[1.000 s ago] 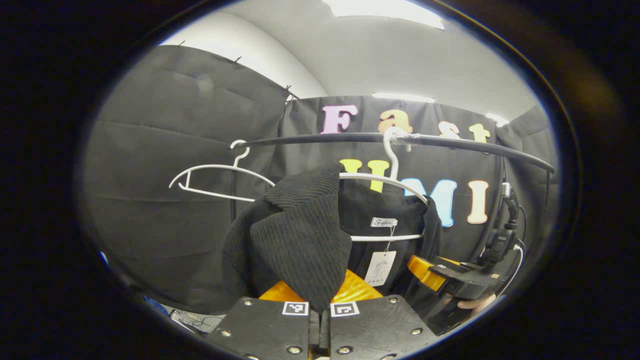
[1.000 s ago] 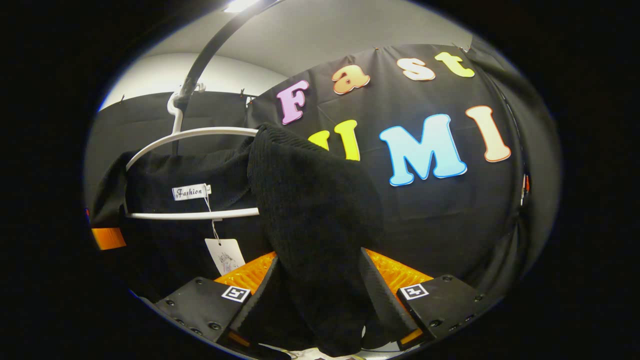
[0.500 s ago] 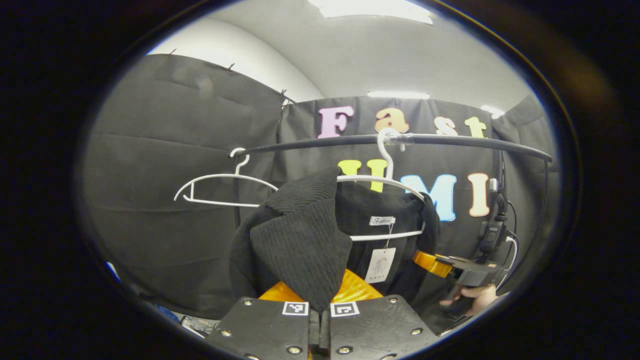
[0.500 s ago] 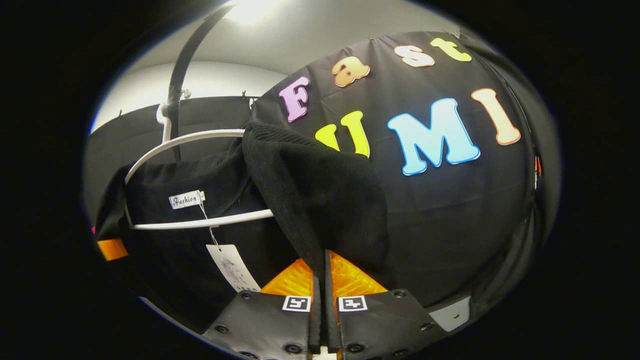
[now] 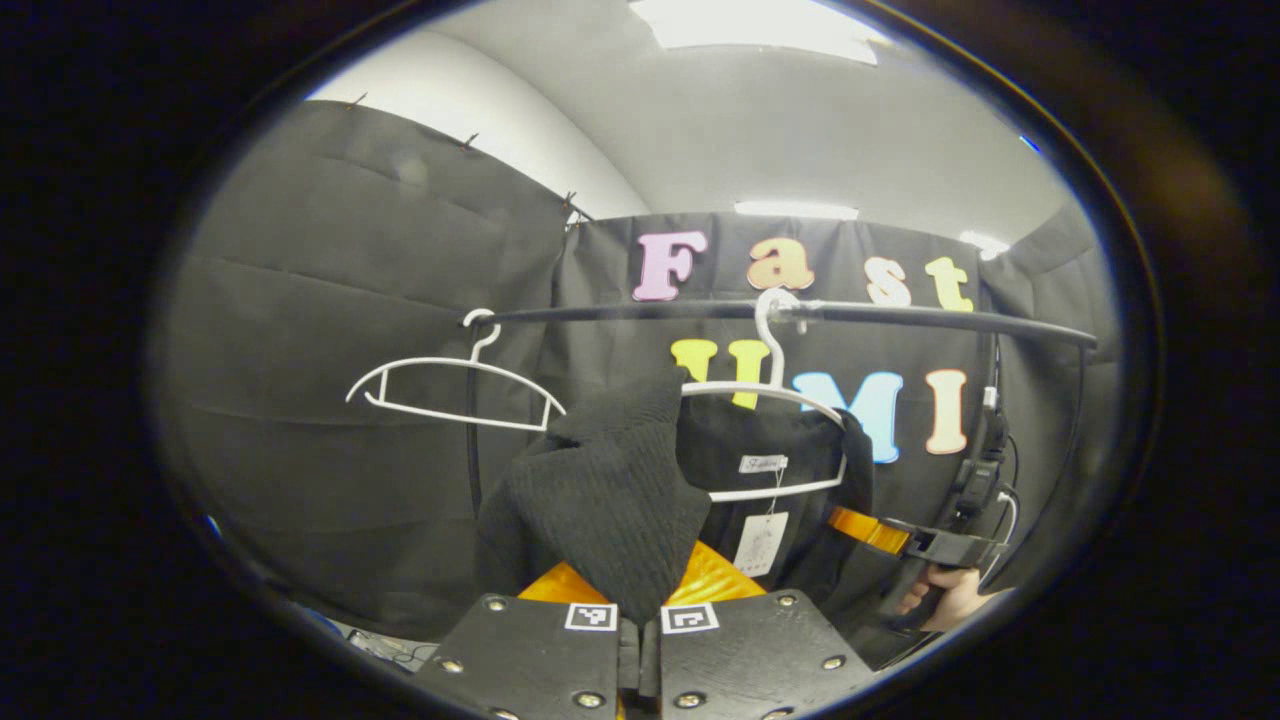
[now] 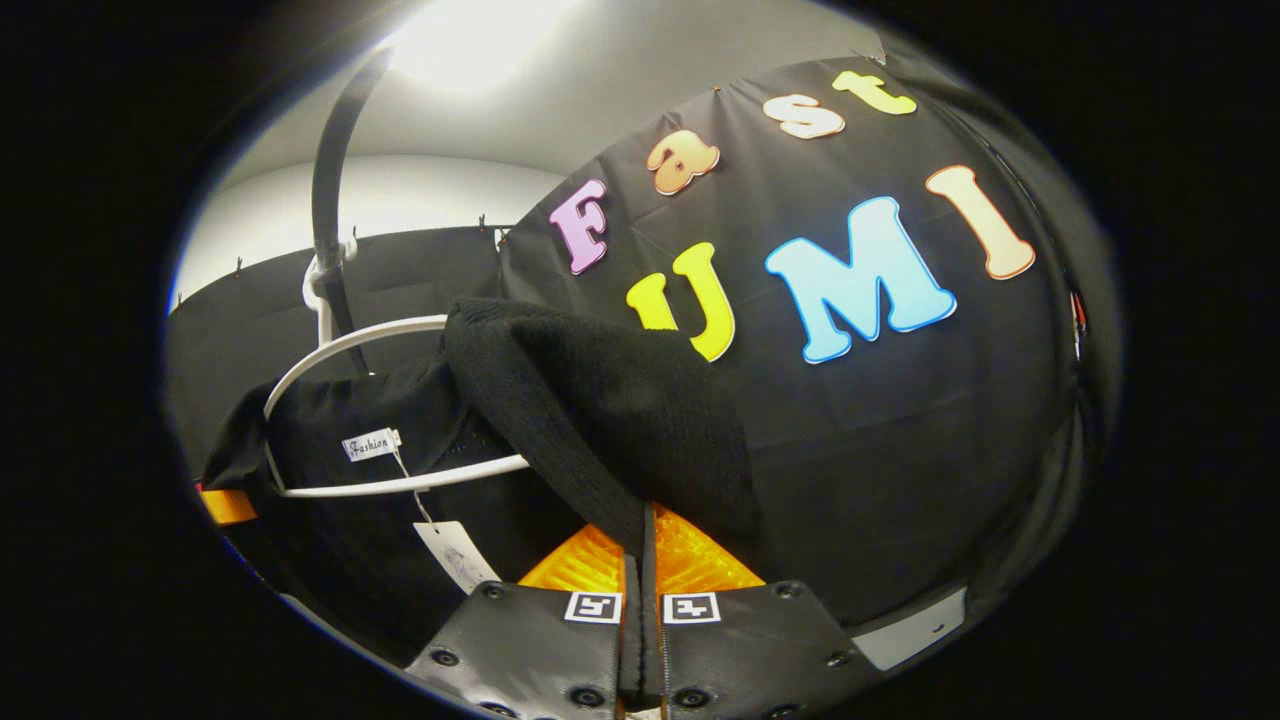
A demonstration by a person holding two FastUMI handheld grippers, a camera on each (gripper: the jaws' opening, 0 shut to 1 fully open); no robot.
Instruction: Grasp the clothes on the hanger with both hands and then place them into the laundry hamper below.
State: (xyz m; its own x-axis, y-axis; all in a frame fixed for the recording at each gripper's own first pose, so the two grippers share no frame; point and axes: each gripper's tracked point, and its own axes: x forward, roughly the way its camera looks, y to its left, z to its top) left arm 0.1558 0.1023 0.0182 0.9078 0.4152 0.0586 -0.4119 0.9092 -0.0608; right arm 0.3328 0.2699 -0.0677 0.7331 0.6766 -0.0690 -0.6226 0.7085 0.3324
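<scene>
Both the left gripper (image 5: 640, 600) and right gripper (image 6: 640, 575) pinch the black garment (image 5: 610, 490), which drapes upward over the white hanger (image 5: 790, 395); each grips one shoulder.

White ceiling light panels (image 5: 755, 22) light the booth evenly; one glares overhead (image 6: 470, 45) in the right gripper view. Fisheye bends edges; focus is sharp.
</scene>
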